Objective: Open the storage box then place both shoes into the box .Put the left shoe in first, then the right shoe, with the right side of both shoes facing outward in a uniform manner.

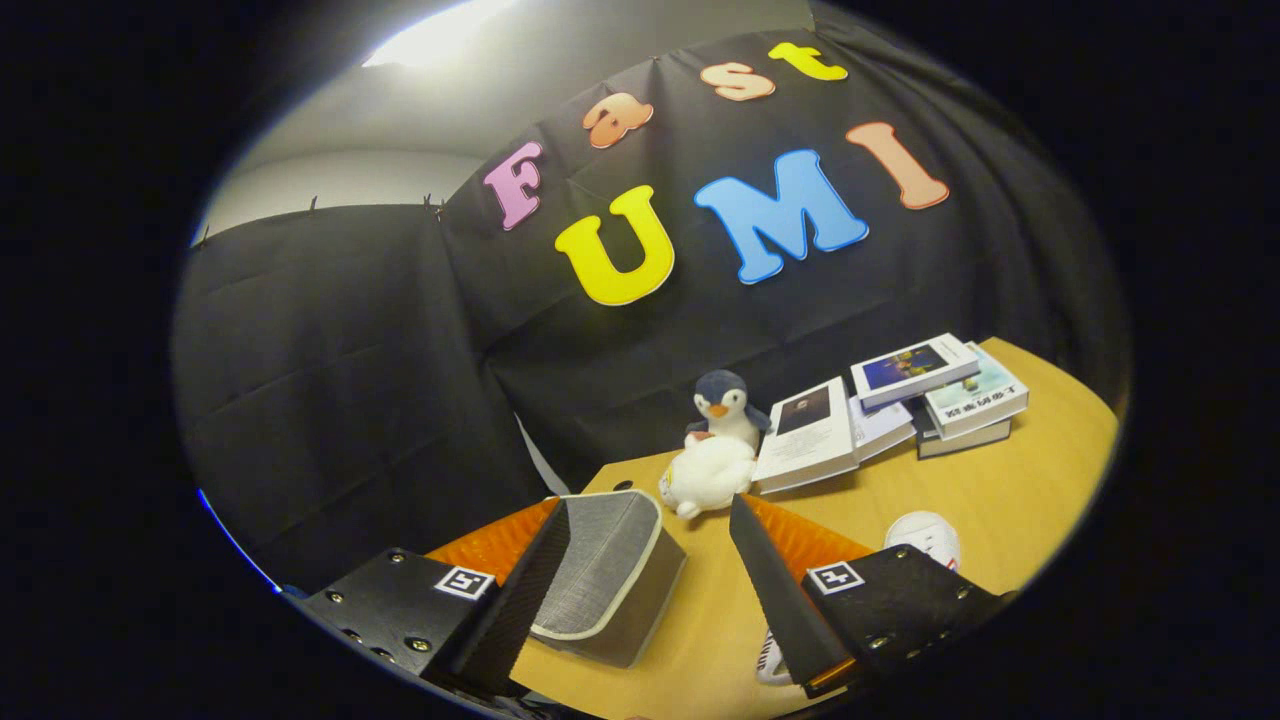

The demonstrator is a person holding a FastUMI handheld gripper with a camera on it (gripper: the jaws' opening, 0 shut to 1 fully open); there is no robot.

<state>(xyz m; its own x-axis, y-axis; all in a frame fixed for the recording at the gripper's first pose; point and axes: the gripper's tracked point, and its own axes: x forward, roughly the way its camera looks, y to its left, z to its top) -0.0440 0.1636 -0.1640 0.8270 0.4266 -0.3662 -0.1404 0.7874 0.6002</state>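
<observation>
Black cloth walls close off the booth behind a pale wooden table (960, 490), whose far edge runs along the cloth.

On the table's far right corner sits a loose pile of books (900, 405), some stacked flat and one propped open toward the middle. Just left of the books, near the far edge, a plush penguin (722, 405) stands behind a white soft toy (706, 476) that touches its front.

Nearer the camera, a grey box-like thing with a pale rim (605, 575) rests on the table, tilted, right against the inner face of the left finger. I take it to be the storage box, or a part of it, though I cannot tell whether it is open or closed from this angle. Beyond the right finger, partly hidden by it, lies a white rounded thing (925, 535) that may be one of the shoes; another white-and-dark scrap (768, 662) shows low beside that finger, too cut off to name.

The gripper (650, 560) hangs over the table's near side with its fingers spread wide. Only the left finger meets the grey box; the right stands well apart from it with bare table between, so nothing is clamped.

By my reading the task is at its start: no shoe sits inside anything, and opening the box, then the left shoe, then the right, all remain.
</observation>
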